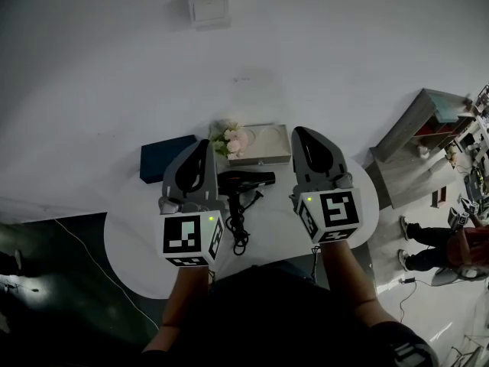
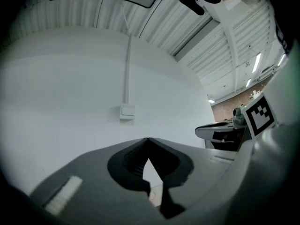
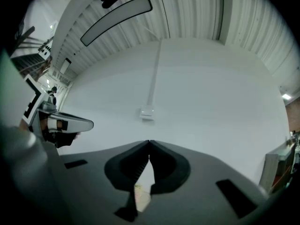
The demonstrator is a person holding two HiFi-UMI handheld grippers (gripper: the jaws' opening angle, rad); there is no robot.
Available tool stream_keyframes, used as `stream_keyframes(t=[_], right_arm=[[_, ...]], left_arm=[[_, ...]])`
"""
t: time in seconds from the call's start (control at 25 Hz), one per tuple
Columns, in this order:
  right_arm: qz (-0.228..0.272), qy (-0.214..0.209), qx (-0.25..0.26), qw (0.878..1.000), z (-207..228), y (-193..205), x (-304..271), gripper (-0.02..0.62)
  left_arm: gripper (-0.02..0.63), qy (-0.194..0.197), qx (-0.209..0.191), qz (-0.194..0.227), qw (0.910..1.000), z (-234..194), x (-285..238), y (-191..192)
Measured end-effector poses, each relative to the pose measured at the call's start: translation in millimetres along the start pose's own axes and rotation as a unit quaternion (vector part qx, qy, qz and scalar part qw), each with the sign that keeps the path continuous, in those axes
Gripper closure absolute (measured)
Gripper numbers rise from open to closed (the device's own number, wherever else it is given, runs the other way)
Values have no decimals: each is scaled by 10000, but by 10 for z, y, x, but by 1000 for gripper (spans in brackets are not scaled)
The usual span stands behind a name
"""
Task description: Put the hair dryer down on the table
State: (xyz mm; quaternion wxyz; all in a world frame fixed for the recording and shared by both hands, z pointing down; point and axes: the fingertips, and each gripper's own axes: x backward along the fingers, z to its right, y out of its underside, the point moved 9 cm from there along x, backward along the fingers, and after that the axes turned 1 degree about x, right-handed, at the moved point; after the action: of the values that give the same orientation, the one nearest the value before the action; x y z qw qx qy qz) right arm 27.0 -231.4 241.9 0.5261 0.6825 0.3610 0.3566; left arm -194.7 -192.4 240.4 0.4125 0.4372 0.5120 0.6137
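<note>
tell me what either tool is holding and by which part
Nothing. The left tool and right tool are both shut and empty; the hair dryer lies on the table between them.

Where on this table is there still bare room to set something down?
Bare top lies on the table's left, in front of the blue box; on its right rim beyond the right gripper; and between the cord and that gripper. Crowded: the back edge with flowers and grey tray, and the hair dryer at centre.
</note>
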Motion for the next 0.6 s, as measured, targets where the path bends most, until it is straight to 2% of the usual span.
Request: stream_keyframes(t=[0.6], right_arm=[[-48, 269, 73, 9996, -187, -18, 70, 583]], left_arm=[[594, 163, 30, 18, 9999, -151, 125, 37]])
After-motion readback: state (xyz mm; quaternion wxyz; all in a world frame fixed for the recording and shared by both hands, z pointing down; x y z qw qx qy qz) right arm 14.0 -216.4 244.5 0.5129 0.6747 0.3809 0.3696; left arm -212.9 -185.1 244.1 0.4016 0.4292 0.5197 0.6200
